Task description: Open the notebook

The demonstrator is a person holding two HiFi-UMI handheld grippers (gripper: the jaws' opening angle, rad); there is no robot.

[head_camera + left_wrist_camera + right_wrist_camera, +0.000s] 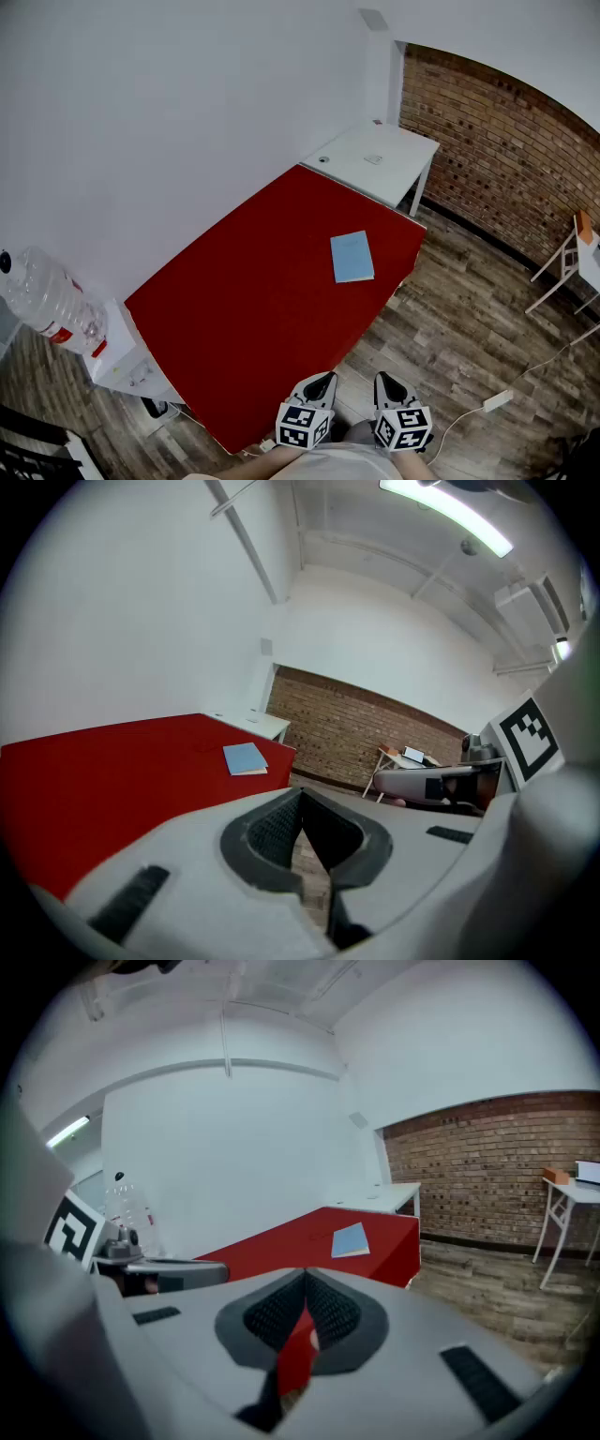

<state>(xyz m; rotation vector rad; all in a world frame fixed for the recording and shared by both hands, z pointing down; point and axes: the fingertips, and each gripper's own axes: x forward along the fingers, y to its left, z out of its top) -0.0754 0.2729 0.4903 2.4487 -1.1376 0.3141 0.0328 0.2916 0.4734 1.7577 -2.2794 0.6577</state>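
A closed light-blue notebook (pixel 352 256) lies flat on the red table (pixel 244 319), toward its far right part. It also shows small and distant in the left gripper view (pixel 246 758) and in the right gripper view (pixel 350 1239). Both grippers hang close to the person's body, off the table's near corner and well short of the notebook. My left gripper (pixel 322 378) has its jaws meeting at the tips with nothing between them (pixel 302 797). My right gripper (pixel 385 379) is likewise shut and holds nothing (pixel 305 1279).
A small white table (pixel 375 159) adjoins the red table's far end. A water bottle (pixel 49 302) on a white dispenser stands at the left. A brick wall (pixel 506 159) runs at the right, with white furniture (pixel 572 258) and a power strip (pixel 497 400) on the wood floor.
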